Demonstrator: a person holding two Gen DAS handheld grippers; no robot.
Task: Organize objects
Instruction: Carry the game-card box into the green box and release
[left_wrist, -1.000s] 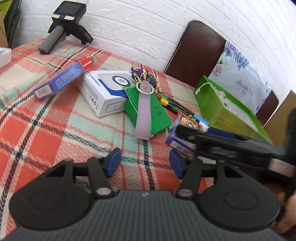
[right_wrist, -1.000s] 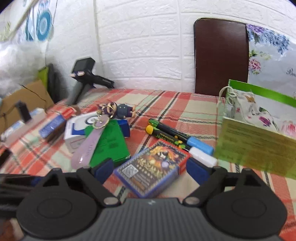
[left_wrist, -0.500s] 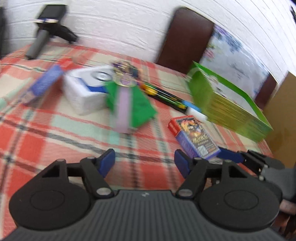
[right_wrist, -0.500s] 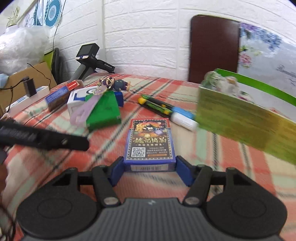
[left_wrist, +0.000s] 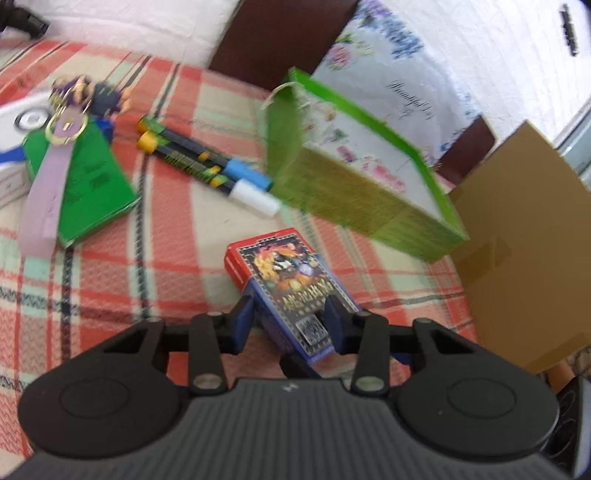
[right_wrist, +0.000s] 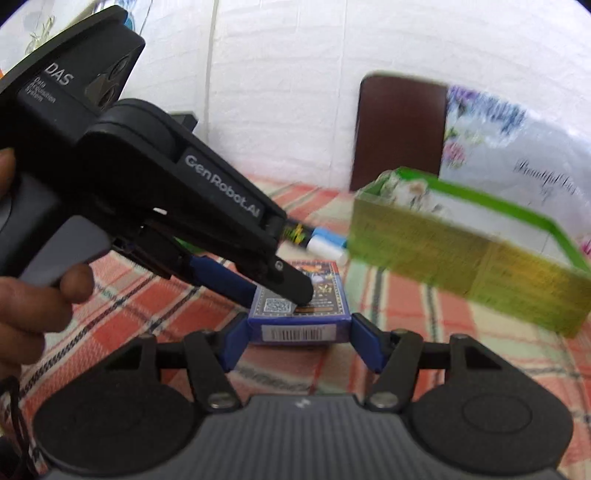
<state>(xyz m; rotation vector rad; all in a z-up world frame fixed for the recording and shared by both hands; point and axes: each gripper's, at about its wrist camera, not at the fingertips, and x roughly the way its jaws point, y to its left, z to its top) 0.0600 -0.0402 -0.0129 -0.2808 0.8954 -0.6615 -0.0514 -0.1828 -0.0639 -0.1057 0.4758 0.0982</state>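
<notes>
Both grippers meet on the card box (right_wrist: 299, 314) on the checked tablecloth (left_wrist: 110, 295): my right gripper (right_wrist: 299, 334) clamps its near end, my left gripper (left_wrist: 290, 319) (jaws just narrowing) straddles it, contact unclear, so I'd square up before lifting toward the green bag (right_wrist: 461, 254).

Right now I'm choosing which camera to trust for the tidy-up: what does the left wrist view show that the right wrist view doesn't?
Left wrist only: a keychain lying on a green booklet, and a cardboard box at the right. Right wrist only: a hand holding the left gripper, whose fingers have just been closing with the card box between them; whether they press it is unclear. Both: the card box, markers, green bag and plaid tablecloth.
</notes>
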